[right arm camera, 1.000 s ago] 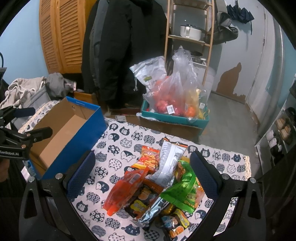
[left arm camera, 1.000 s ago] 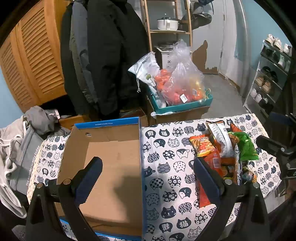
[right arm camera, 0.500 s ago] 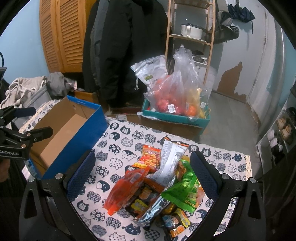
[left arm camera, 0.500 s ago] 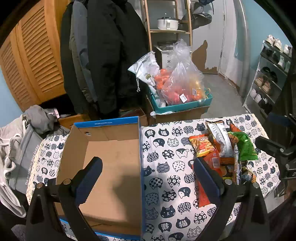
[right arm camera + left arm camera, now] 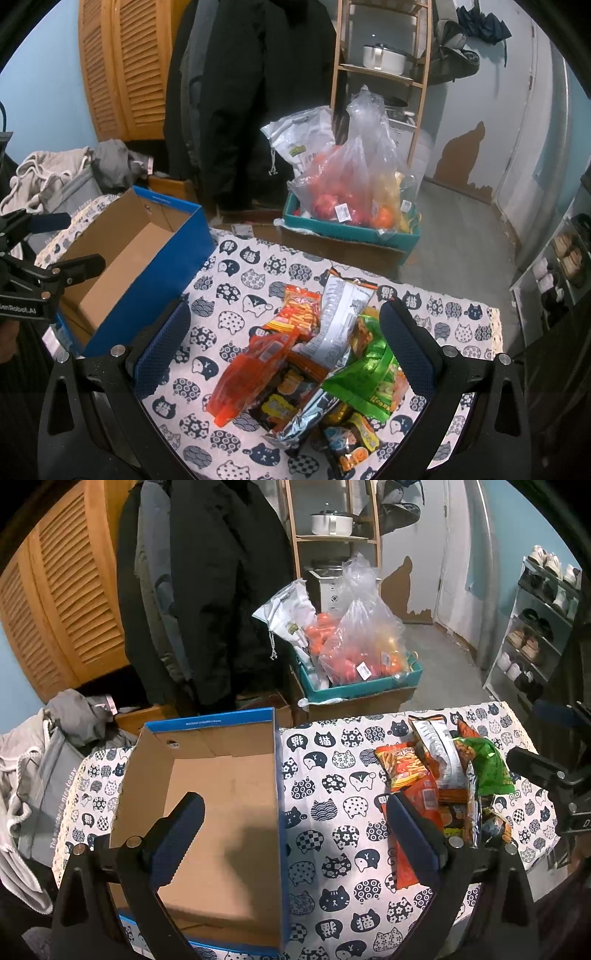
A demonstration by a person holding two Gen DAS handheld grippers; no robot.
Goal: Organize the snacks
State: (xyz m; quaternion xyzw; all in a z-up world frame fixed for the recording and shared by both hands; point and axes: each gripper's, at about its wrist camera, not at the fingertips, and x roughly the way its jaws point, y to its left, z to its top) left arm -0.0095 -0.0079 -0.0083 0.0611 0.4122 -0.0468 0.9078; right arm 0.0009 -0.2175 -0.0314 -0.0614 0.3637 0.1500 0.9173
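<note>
Cat-print tablecloth (image 5: 236, 295) | left gripper (image 5: 55, 240) label "GenRobot.AI" | bag (image 5: 48, 794) "nice today"

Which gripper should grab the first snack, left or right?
Right, probably. The right gripper is open and sits directly over the snack pile, packets between its fingers. The left gripper is open too, but straddles the wall of the empty box, with the pile off to its right.

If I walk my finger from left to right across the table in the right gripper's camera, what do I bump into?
Left gripper → blue cardboard box → bare cat-print tablecloth → orange see-through snack bag → green snack bag → cat-print tablecloth again, up to its right edge.
</note>
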